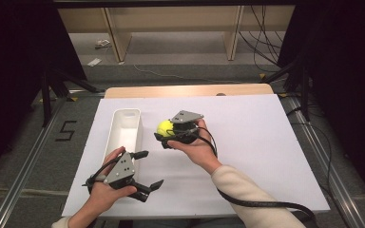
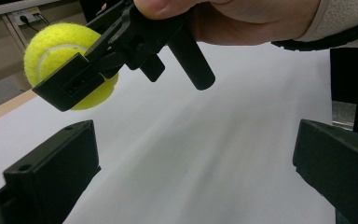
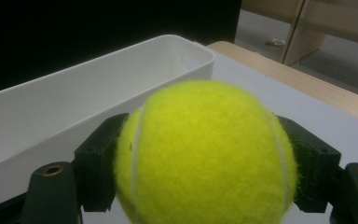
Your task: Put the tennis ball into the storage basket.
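Note:
A yellow tennis ball (image 1: 164,127) is held above the white sheet, with my right gripper (image 1: 165,132) shut on it just right of the long white bin (image 1: 134,114). In the right gripper view the ball (image 3: 204,154) sits squeezed between both black jaws, and the bin (image 3: 65,93) lies close behind it. My left gripper (image 1: 149,169) rests near the table's front left, open, with nothing between its jaws. In the left gripper view the ball (image 2: 56,53) hangs in the other gripper up at the left.
A white sheet (image 1: 247,142) covers the wooden table (image 1: 190,90). The bin looks empty inside. A black cable (image 1: 261,203) trails from my right gripper along the sleeve. Dark stands and floor cables surround the table.

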Demonstrator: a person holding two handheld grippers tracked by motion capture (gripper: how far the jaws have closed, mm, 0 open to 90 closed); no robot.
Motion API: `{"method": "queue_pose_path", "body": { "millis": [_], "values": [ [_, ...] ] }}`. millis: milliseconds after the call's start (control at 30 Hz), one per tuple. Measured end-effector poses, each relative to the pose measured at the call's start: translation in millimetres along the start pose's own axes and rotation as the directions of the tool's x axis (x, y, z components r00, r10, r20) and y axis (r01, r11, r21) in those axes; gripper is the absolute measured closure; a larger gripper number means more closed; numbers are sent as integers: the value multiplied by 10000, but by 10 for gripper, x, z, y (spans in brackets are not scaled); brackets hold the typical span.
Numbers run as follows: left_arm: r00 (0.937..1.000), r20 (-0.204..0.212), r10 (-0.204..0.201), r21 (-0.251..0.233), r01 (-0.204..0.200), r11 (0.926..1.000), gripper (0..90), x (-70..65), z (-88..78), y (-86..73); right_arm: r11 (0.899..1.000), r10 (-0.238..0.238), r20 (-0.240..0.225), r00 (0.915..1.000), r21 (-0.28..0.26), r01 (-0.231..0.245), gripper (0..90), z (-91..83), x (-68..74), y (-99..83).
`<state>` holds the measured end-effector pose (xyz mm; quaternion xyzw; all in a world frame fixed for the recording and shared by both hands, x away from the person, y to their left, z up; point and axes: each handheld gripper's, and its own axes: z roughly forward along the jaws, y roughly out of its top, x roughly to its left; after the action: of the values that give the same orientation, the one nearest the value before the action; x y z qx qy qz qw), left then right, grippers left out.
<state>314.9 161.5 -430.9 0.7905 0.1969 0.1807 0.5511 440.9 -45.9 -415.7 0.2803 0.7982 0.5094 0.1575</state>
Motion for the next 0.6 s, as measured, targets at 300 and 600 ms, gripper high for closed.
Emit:
{"method": "queue_pose_path", "body": {
  "millis": [300, 600],
  "values": [
    [10000, 40, -1, 21, 1, 10000, 0, -4, 1, 0, 10000, -31, -37, 10000, -14, 31, 259, 6, 12, 18],
    [10000, 44, 9, 23, -9, 10000, 0, -7, 7, -2, 9999, -36, -55, 10000, -105, 35, 259, 10, 26, 44]
  ]
}}
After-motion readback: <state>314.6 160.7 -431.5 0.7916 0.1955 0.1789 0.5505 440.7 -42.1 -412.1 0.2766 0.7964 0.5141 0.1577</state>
